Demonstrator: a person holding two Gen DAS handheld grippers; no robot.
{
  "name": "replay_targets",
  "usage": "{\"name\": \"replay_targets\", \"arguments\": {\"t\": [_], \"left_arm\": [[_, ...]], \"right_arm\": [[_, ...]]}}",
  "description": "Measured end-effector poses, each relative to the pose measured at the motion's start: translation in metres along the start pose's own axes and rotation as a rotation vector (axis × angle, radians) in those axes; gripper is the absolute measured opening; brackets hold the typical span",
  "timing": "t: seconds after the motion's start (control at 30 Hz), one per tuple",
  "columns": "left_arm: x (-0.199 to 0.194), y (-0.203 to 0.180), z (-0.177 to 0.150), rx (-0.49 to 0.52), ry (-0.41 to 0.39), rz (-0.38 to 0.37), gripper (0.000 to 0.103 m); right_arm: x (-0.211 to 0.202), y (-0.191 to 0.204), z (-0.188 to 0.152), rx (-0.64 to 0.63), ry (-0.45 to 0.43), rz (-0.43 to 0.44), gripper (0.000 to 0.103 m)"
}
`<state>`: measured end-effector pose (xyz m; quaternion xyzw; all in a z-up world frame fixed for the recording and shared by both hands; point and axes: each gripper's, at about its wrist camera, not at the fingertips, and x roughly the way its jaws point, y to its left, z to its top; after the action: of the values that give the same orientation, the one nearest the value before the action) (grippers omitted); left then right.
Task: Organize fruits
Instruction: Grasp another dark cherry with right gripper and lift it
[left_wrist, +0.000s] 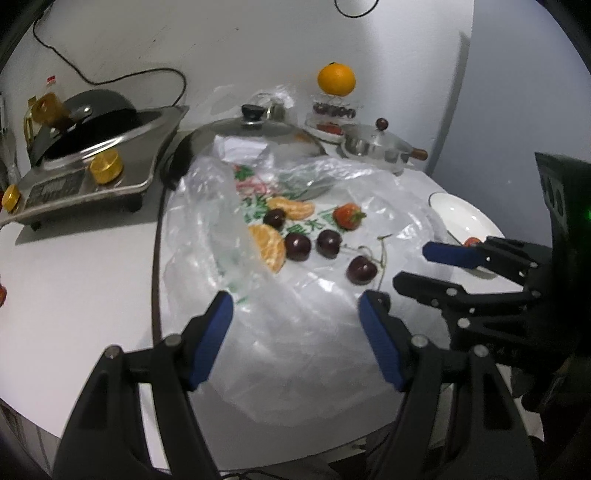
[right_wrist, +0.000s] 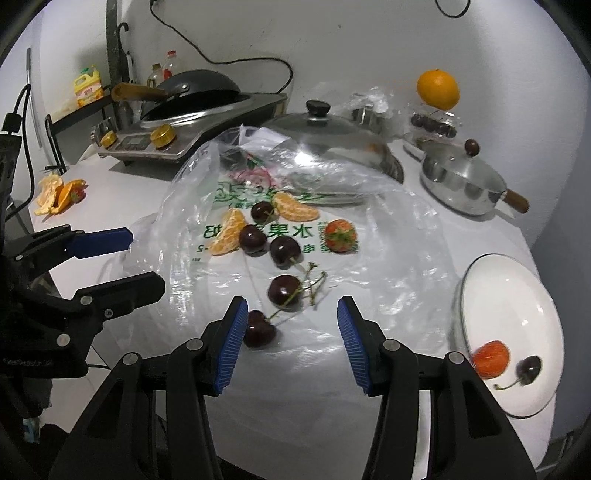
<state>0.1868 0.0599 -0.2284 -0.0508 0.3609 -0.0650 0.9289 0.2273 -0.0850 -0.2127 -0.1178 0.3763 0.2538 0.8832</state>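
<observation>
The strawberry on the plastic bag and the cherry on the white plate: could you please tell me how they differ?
The strawberry is red, with green leaves; the cherry on the plate is dark and smooth, with a long stem. The strawberry lies on the plastic bag beside other cherries; the cherry on the plate rests on the white plate next to an orange segment. Neither is held by a gripper.

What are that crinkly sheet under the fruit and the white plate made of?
The sheet looks like thin clear plastic, a printed bag: glossy, wrinkled, see-through. The plate seems glazed ceramic: smooth, white and shiny, though hard plastic is possible.
</observation>
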Motion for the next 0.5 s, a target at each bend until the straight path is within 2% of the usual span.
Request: {"name": "replay_targets", "arguments": {"t": [0.5], "left_arm": [[0.001,0.014,-0.012,-0.018,0.017,0.006,0.072]], "right_arm": [[0.026,0.013,-0.01,0.031,0.047,0.035,0.053]]}}
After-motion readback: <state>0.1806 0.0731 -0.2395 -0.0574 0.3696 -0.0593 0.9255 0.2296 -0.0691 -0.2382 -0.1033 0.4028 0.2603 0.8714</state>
